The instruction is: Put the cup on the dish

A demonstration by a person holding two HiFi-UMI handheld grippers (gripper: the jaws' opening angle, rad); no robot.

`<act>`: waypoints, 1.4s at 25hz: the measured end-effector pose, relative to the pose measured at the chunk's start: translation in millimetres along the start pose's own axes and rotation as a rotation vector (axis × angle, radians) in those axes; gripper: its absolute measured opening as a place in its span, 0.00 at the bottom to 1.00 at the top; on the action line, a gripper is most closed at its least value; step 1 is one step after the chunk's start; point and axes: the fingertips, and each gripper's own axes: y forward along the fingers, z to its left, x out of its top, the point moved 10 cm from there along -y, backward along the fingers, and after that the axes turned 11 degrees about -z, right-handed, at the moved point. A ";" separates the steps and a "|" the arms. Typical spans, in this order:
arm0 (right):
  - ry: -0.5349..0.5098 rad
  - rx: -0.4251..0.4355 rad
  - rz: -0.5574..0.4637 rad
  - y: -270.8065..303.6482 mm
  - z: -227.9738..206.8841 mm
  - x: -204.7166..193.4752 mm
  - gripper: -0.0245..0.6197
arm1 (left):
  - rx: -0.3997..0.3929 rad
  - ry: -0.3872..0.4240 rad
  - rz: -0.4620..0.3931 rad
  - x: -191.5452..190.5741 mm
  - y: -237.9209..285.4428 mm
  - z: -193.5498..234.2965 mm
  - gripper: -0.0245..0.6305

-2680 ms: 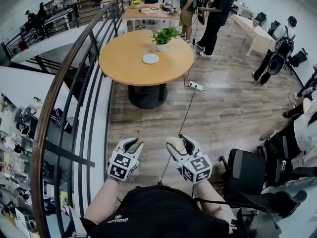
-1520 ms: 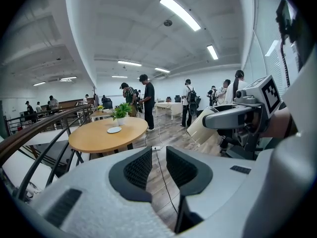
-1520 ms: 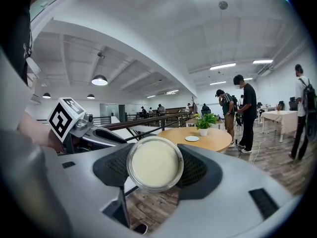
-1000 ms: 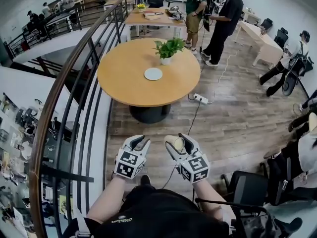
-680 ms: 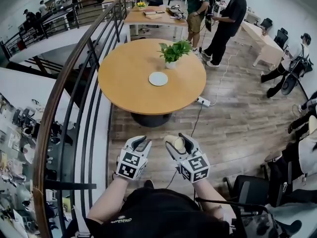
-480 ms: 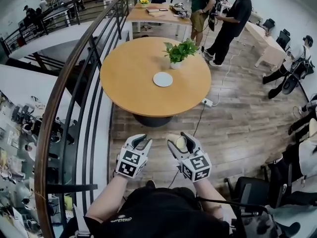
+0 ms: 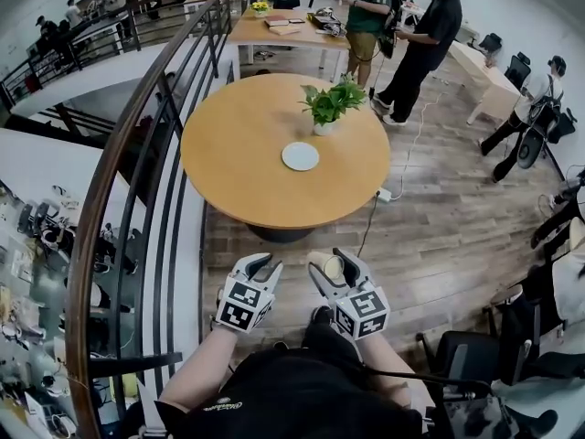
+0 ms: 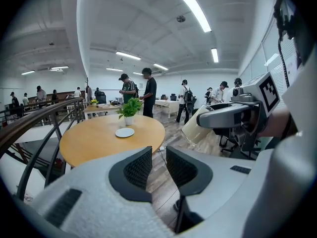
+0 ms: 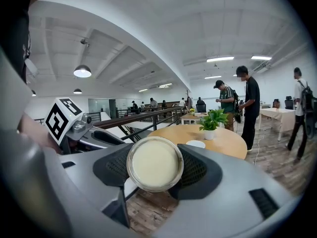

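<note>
R gripper [image 7: 335, 264] clamps cup [image 9: 155, 163] for carry to dish [image 7: 300, 156], frame centre; L gripper [image 7: 260, 265] idles, jaws slightly apart, empty.

A round wooden table [image 7: 238, 144] fills the upper centre of the head view, with a potted plant [image 7: 331, 103] near its far edge. A dark curved railing [image 7: 119, 167] runs down the left. Two people [image 7: 430, 26] stand at upper right

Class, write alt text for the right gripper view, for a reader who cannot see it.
The right gripper is shut on a cream round plastic cup, seen end-on. Beyond it stands a round wooden table bearing a small white dish and a green potted plant.
</note>
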 end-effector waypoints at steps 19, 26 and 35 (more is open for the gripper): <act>0.027 0.067 -0.038 97.9 -122.4 20.6 0.45 | 0.058 0.026 0.010 53.5 128.2 58.8 0.19; 0.022 0.096 -0.049 138.4 -211.4 38.8 0.45 | 0.086 0.037 0.002 91.4 225.2 74.6 0.19; 0.007 0.169 -0.029 181.9 -277.3 46.6 0.45 | 0.136 0.005 -0.005 106.6 297.7 85.0 0.19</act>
